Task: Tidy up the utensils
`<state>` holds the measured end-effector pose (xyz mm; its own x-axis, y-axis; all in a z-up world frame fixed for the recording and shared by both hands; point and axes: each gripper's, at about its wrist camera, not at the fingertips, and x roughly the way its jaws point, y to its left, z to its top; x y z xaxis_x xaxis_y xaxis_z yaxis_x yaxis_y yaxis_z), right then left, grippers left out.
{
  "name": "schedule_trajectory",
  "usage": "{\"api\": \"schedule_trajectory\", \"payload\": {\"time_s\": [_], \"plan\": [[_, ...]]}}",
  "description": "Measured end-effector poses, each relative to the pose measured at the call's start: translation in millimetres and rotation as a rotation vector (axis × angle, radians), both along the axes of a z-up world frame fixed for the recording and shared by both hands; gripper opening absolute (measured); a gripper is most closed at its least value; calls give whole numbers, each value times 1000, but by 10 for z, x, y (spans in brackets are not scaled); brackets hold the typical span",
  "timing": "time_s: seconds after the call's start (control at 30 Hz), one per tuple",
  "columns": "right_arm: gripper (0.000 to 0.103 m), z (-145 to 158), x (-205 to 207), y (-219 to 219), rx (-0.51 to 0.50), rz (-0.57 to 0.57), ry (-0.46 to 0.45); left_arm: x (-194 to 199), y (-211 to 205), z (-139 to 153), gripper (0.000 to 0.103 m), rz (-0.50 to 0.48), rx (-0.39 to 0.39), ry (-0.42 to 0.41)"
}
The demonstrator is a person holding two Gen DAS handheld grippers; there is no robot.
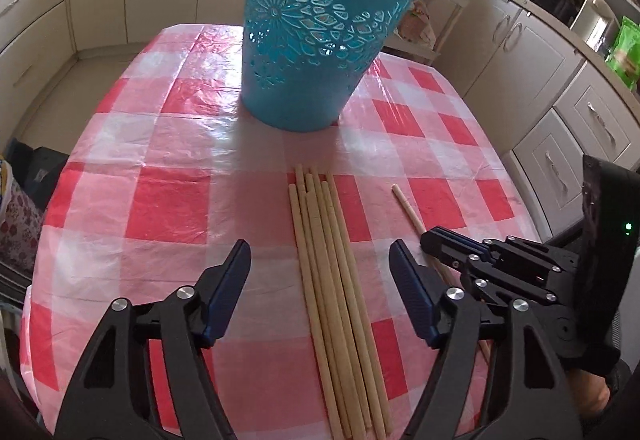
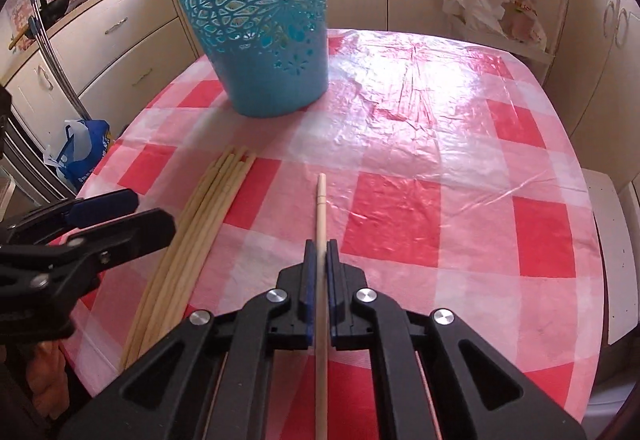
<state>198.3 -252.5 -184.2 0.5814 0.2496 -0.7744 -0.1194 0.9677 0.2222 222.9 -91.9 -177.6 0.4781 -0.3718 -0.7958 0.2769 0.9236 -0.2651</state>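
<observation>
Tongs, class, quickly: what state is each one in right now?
Left tongs: open, straddling the chopstick bundle, not gripping.
Right tongs: closed on a single chopstick.

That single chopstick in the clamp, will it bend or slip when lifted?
The chopstick looks like stiff wood, so it probably stays straight. It seems very light. Being thin, round and smooth, it may pivot or slide between the right gripper pads, which clamp it near one end.
</observation>
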Motion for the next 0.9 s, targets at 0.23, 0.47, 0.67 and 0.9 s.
{"api": "schedule_trajectory", "payload": {"time_s": [0.23,0.47,0.67,0.9], "plan": [[6,-7,-27,-52,33,-5,-7,121,-60,-73,54,22,44,23],[6,-5,-26,-87,49,-8,-9,169,-83,-121,42,13,68,26],[14,6,-24,-45,41,1,-14,245,-48,-169,10,5,5,56],[38,26,-30,8,27,0,-21,242,66,-147,5,7,-18,72]]}}
